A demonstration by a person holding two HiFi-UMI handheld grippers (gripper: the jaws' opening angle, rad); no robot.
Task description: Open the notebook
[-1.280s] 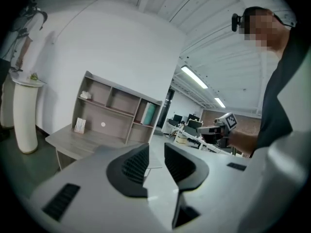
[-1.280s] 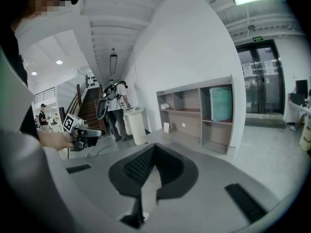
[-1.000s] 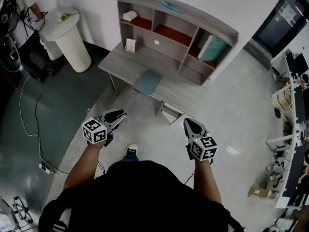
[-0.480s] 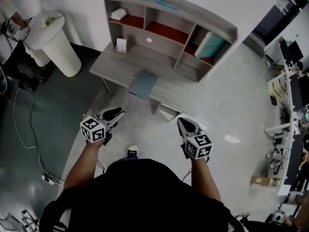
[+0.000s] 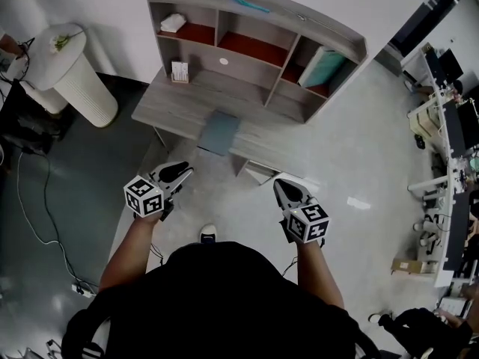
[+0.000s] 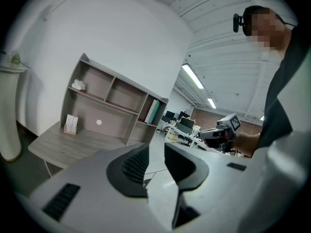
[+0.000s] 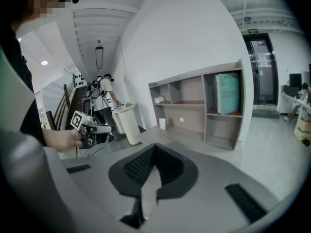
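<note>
The left tool [image 5: 182, 173] stood part open and empty, the right tool [image 5: 279, 185] closed, empty. The closed notebook [image 5: 218, 132] lay on the desk [image 5: 168, 107], long axis running near-to-far.

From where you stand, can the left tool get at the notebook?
Probably not yet: the left tool hangs over the floor, short of the desk where the notebook lies. Nothing stands between them; stepping closer should do.

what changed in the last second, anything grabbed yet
The person has walked nearer the desk, carrying the left claw and right claw forward. Nothing was grabbed or let go. The notebook lies closed on the desk as before; left claw stays open and empty, right shut.
</note>
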